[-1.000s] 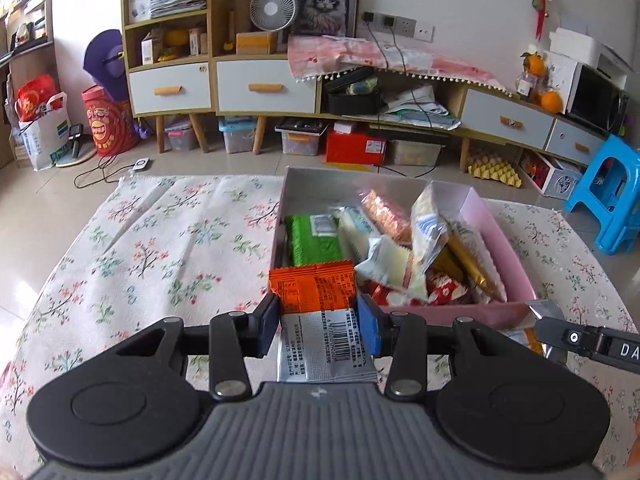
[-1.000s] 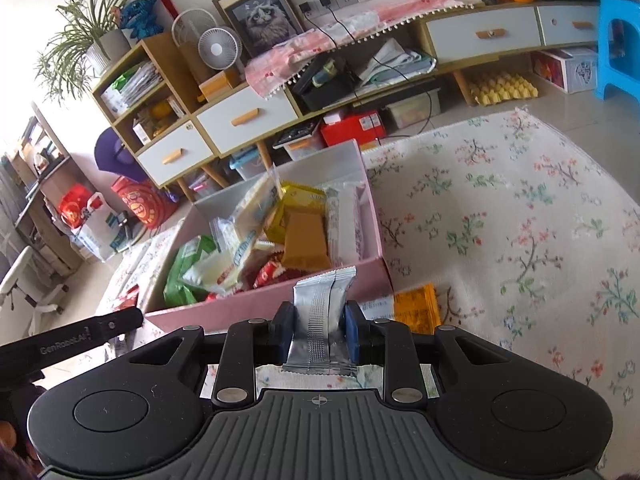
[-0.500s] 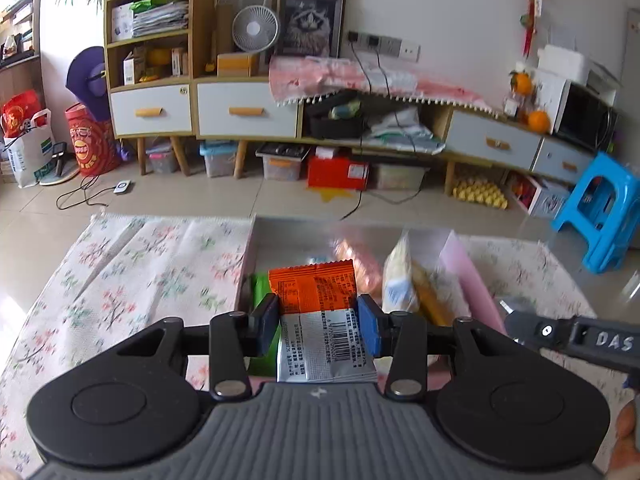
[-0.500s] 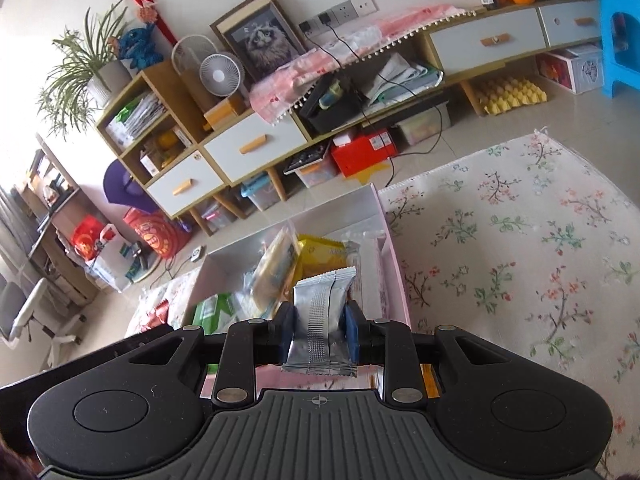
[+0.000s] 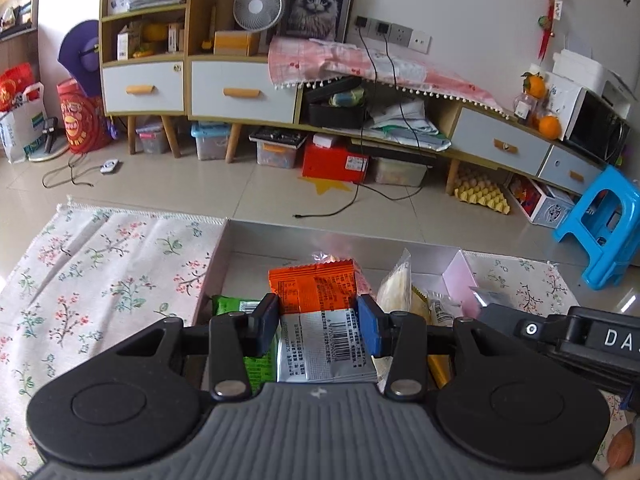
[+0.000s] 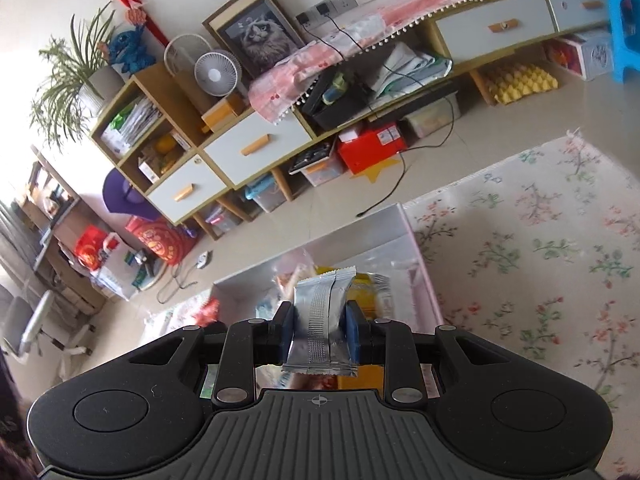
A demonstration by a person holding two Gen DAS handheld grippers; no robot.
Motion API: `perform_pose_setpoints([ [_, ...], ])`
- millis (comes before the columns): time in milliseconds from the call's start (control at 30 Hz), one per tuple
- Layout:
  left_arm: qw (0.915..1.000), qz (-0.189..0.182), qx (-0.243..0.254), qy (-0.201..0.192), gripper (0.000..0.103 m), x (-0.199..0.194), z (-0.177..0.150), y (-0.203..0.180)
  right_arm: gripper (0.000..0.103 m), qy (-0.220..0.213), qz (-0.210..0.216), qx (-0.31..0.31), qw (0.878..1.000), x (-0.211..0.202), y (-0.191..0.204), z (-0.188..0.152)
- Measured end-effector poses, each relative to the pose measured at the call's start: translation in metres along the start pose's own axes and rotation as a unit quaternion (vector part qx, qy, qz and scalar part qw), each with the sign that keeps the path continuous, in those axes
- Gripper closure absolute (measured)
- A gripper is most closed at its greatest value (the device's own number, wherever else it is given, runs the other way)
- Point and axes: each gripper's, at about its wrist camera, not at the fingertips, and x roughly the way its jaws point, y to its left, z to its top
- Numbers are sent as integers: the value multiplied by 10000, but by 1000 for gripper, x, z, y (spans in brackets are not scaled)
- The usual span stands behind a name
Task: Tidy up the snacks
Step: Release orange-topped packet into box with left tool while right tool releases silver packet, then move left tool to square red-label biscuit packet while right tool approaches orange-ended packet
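Left gripper (image 5: 318,330): jaws partly closed, clamped on orange-and-silver snack packet (image 5: 320,320), packet held above near end of pink box (image 5: 460,276). Right gripper (image 6: 320,332): jaws narrow, pinching silver snack packet (image 6: 322,320) upright over same box. Box on floral cloth (image 5: 100,272), holds green packet (image 5: 232,306), yellow packets (image 6: 366,286); contents partly blurred in right view.

An orange-and-silver packet (image 5: 320,320) and a plain silver packet (image 6: 323,320). The box (image 5: 460,276) is pink; the cloth (image 5: 100,272) is cream with a floral print.
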Motion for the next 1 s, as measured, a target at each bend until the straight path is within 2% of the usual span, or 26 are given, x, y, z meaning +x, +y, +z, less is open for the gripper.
perform_pose_setpoints([
  [200,9995,-221,-217,52,63,2,8,10,76,131,302,125,9994,14,1,-8],
  [300,9995,-204,-251,52,63,3,10,14,76,185,366,163,9990,20,5,-9],
  [400,9985,-383,-386,110,63,5,9,19,73,198,337,88,9992,22,7,-11],
  [667,9974,-481,-498,184,63,-2,2,26,72,-35,271,269,9993,-7,-14,-11],
  [767,9988,-327,-351,78,60,-20,-2,30,72,-117,88,302,9994,-23,-30,-14],
  [833,9993,-225,-308,51,50,-33,-10,31,72,-150,-102,293,9994,-34,-42,-18],
  [900,9995,-156,-251,125,45,-44,-22,29,71,-193,-292,328,9988,-47,-56,-22],
  [1000,9990,-225,-136,370,39,-54,-44,22,56,-164,-544,435,9974,-64,-73,-32],
])
